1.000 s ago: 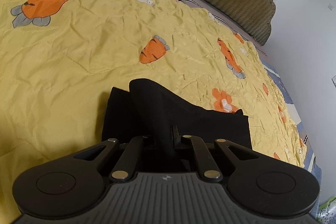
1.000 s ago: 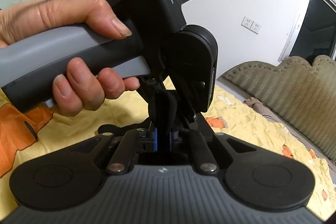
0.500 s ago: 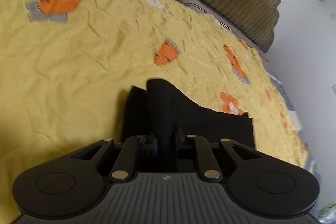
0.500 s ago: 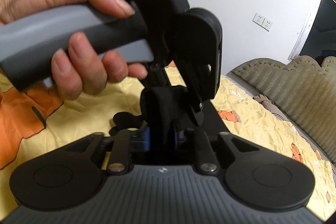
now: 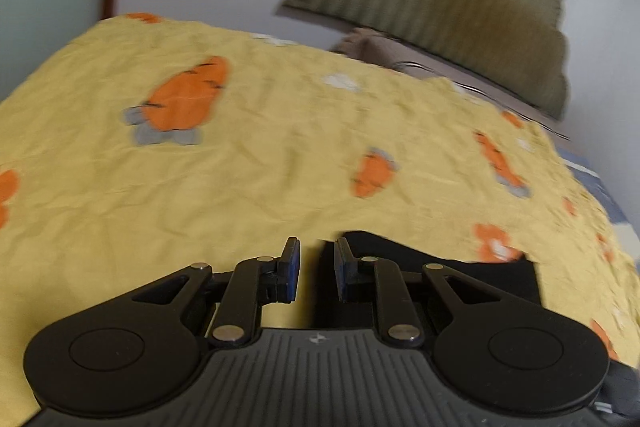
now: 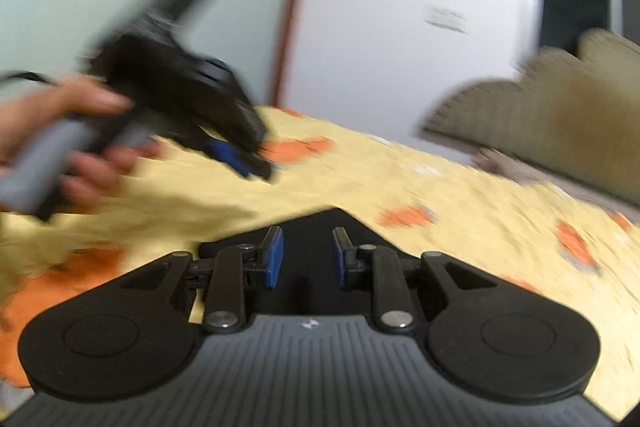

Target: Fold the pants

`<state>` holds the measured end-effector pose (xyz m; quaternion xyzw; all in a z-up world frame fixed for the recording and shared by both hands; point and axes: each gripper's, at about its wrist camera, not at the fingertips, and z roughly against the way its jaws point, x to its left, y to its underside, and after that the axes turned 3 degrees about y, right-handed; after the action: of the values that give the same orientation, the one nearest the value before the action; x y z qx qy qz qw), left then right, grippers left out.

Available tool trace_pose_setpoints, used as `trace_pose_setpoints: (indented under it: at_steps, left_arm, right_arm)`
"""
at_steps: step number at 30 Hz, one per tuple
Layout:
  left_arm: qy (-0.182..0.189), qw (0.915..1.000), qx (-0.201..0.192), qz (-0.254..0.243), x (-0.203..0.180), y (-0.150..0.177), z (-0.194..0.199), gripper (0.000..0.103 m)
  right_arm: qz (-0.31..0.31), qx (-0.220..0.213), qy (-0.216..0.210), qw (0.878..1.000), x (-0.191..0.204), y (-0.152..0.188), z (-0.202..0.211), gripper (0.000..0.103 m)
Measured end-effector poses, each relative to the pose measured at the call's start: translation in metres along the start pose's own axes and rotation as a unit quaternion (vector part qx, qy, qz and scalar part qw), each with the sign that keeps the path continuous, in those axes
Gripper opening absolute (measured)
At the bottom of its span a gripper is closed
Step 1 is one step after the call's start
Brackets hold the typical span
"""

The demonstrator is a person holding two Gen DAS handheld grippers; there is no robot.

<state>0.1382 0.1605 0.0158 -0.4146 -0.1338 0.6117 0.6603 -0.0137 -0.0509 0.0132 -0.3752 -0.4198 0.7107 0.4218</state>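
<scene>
The black pants (image 5: 480,277) lie folded flat on the yellow carrot-print bedspread (image 5: 260,167), just right of and below my left gripper (image 5: 316,259), which is open and empty above the spread. In the right wrist view the pants (image 6: 320,227) show as a dark peak right under my right gripper (image 6: 308,251), which is open with nothing between its blue pads. The left gripper also shows there (image 6: 236,157), blurred, held in a hand at the left and lifted off the pants.
An olive padded headboard (image 5: 460,15) stands at the far side of the bed, with a brownish pillow (image 5: 372,47) below it. White walls and a door frame (image 6: 292,7) are behind. The bed's right edge (image 5: 592,179) drops off past a blue sheet.
Both grippers have opened and let go of the pants fold. Both have pulled up and away; the pants now lie flat on the spread. The left gripper swung off to the left.
</scene>
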Motion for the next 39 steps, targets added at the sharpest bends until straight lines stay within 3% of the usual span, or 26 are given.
trace_pose_setpoints:
  at_steps: [2,4,8,11,13,15,17,19,23,28,33,36,39]
  left_arm:
    - [0.026,0.9996,0.006,-0.012,-0.015,0.002,-0.005,0.017]
    - [0.049,0.9986,0.012,-0.013,-0.026,0.003,-0.01,0.017]
    - [0.1,0.9948,0.02,-0.01,-0.039,-0.001,-0.023,0.017]
    - [0.12,0.9921,0.029,-0.02,-0.046,-0.002,-0.038,0.017]
    - [0.098,0.9941,0.037,-0.028,-0.045,0.002,-0.053,0.017]
    - [0.063,0.9963,0.053,-0.027,-0.036,0.01,-0.069,0.017]
    - [0.064,0.9962,0.057,-0.016,-0.025,0.021,-0.075,0.017]
    - [0.07,0.9965,0.043,-0.014,-0.019,0.027,-0.067,0.017]
    - [0.034,0.999,-0.001,-0.028,-0.016,0.028,-0.032,0.017]
    - [0.042,0.9974,0.0,-0.058,-0.017,0.046,-0.005,0.017]
    - [-0.059,0.9867,0.006,-0.151,-0.029,0.085,-0.001,0.017]
    - [-0.081,0.9835,-0.001,-0.162,-0.03,0.088,0.011,0.018]
    - [-0.071,0.9852,-0.012,-0.155,-0.038,0.084,0.021,0.018]
  right_arm:
    - [0.007,0.037,0.014,0.999,-0.005,0.005,-0.018,0.023]
    - [0.038,0.074,-0.003,0.997,0.003,0.013,-0.038,0.023]
    - [0.096,0.058,0.014,0.994,0.023,0.026,-0.044,0.024]
    - [0.057,0.043,-0.001,0.997,0.014,0.02,-0.036,0.024]
    - [0.051,0.042,-0.017,0.998,0.013,0.017,-0.033,0.031]
    - [0.075,0.066,-0.017,0.995,0.019,0.023,-0.042,0.032]
    - [0.082,0.069,-0.015,0.994,0.021,0.03,-0.045,0.032]
    - [0.061,0.072,-0.023,0.995,0.012,0.026,-0.041,0.032]
    - [0.037,0.074,-0.038,0.996,-0.014,0.019,-0.017,0.033]
    - [0.002,0.073,0.012,0.997,-0.05,0.028,0.008,0.041]
    - [0.007,0.116,0.013,0.993,-0.058,0.054,-0.007,0.046]
    - [0.01,0.101,0.025,0.995,-0.061,0.054,0.002,0.048]
    - [0.02,0.057,0.096,0.994,-0.07,0.055,0.028,0.061]
